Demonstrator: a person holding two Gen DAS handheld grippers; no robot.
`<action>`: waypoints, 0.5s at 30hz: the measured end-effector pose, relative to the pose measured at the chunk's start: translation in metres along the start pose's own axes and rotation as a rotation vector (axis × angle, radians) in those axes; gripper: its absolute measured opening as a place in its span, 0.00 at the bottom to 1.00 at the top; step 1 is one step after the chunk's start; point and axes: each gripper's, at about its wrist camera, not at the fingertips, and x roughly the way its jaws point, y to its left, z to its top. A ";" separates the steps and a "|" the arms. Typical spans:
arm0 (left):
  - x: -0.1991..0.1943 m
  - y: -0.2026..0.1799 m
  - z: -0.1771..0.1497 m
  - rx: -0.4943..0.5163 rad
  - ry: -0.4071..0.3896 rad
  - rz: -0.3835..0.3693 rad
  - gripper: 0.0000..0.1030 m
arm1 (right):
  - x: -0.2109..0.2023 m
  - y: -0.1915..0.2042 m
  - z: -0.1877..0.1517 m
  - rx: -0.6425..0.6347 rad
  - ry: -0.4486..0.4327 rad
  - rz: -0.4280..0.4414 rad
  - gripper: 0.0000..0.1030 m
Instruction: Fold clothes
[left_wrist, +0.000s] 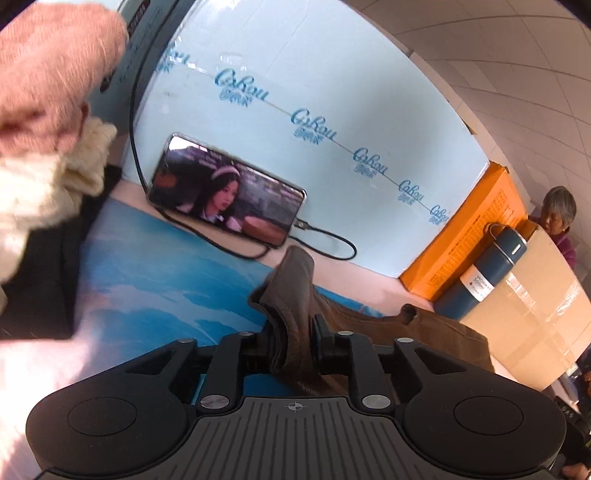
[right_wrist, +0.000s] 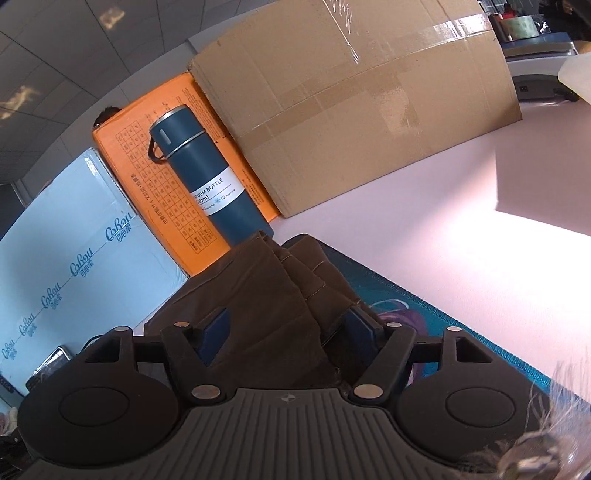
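A brown garment (left_wrist: 295, 295) is pinched between the narrow jaws of my left gripper (left_wrist: 295, 332), with its edge sticking up above the blue mat (left_wrist: 155, 280). The rest of it trails off to the right (left_wrist: 436, 332). In the right wrist view my right gripper (right_wrist: 288, 328) is shut on a thick bunch of the same brown garment (right_wrist: 258, 295), which fills the space between the blue pads (right_wrist: 218, 328). The cloth is lifted over the mat's corner (right_wrist: 388, 295).
A phone (left_wrist: 225, 195) playing video leans on a light blue box (left_wrist: 314, 74), with its cable on the table. A blue vacuum bottle (right_wrist: 207, 177), an orange box (right_wrist: 147, 177) and a cardboard box (right_wrist: 351, 110) stand behind. A pink and cream garment (left_wrist: 44, 110) hangs at left.
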 end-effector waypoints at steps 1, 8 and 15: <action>-0.008 0.001 0.005 0.046 -0.053 0.038 0.63 | -0.004 0.002 0.002 -0.008 -0.023 -0.007 0.77; -0.035 -0.013 0.024 0.374 -0.321 0.121 1.00 | -0.012 0.036 0.009 -0.057 -0.053 0.107 0.95; 0.010 -0.011 0.028 0.340 -0.133 0.031 1.00 | 0.021 0.078 -0.011 0.019 0.144 0.313 0.96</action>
